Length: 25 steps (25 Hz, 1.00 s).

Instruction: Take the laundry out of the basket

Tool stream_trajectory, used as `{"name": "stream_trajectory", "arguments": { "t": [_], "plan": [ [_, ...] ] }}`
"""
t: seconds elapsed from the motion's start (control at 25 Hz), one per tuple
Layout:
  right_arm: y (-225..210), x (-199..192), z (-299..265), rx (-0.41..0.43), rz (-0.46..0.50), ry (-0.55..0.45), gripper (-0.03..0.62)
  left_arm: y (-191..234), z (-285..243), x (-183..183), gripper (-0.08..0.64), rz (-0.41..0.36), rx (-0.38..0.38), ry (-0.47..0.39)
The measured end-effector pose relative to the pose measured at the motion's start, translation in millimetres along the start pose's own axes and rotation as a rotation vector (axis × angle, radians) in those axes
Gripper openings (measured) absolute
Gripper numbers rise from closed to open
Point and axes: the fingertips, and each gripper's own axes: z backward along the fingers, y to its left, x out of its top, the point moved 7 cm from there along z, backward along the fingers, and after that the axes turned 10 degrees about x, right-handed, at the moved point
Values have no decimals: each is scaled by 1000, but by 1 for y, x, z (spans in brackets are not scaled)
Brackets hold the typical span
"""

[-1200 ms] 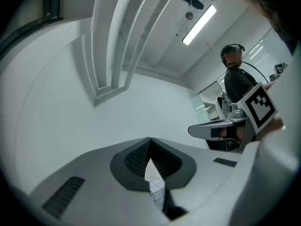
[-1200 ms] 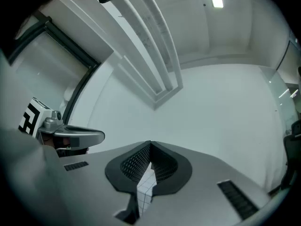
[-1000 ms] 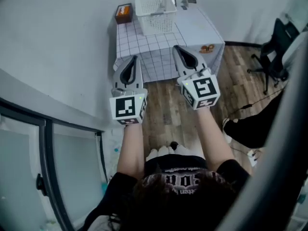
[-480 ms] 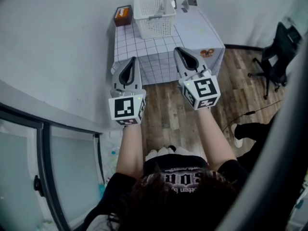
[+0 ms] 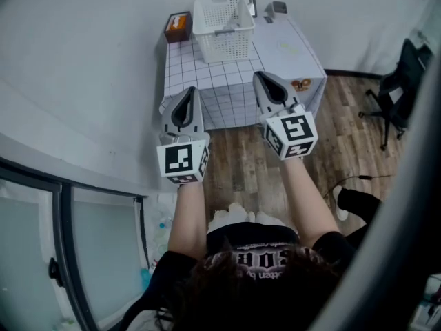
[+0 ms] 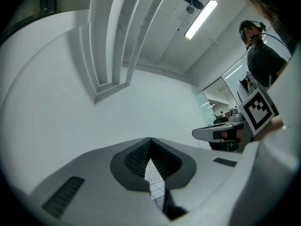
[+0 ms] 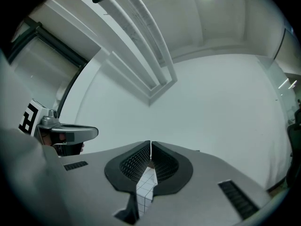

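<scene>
Jaws closed on nothing, our left gripper [image 5: 190,92] and right gripper [image 5: 260,76] sit nearer the basket [image 5: 222,26] than a second ago; we judge the laundry not yet reached.

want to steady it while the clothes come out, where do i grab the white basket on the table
Take the white laundry basket by its top rim on the near side, coming down from above. It stands upright on the checked tablecloth with its open top up. That thin rim faces the person with nothing in front of it, and the perforated walls look too broad to pinch.
</scene>
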Motion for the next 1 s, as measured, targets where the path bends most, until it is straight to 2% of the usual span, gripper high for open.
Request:
{"name": "stream_trajectory", "arguments": {
  "t": [0.4,1.0],
  "plan": [
    [-30,-19,-49,-33,-7,17,29,25,-52,-23,-2,20,-8,10],
    [-89,-42,-170,-64,-19,16,29,81,-181,-61,-2,32,-47,26]
  ]
}}
